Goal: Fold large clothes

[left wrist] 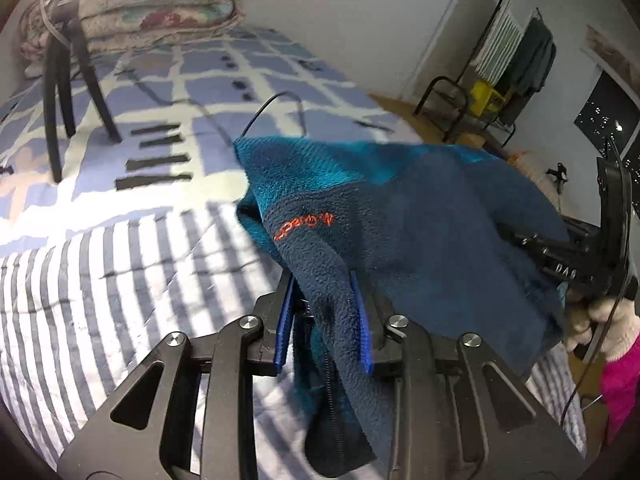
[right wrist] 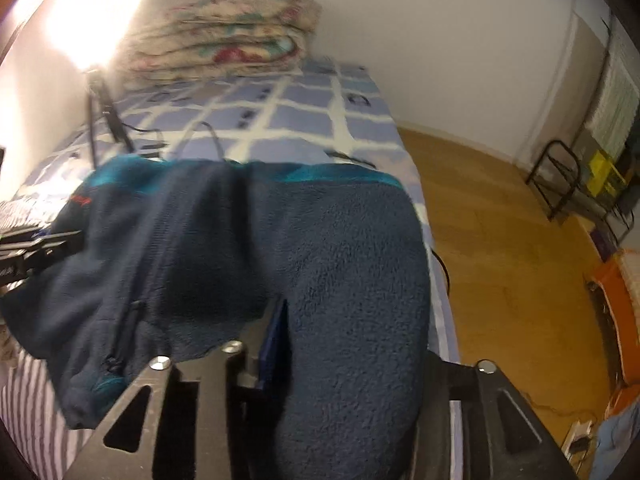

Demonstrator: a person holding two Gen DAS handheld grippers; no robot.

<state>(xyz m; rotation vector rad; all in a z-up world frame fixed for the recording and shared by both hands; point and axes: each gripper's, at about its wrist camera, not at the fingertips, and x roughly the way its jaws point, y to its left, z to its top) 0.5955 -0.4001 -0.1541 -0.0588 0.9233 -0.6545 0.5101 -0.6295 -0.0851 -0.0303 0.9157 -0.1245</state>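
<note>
Above the near, striped end of the bed (left wrist: 100, 280), both claws grip a navy-and-teal fleece jacket (left wrist: 420, 220), left claw (left wrist: 324, 320) and right claw (right wrist: 344, 340) needing level, even lowering.

We see the fleece jacket (left wrist: 420, 216) above the bed (left wrist: 120, 264), strung between left gripper (left wrist: 324, 320) and right gripper (right wrist: 340, 344). Folded quilt (right wrist: 224, 32) at bed's far end, tripod (left wrist: 68, 80) left, floor (right wrist: 500, 248) right.
</note>
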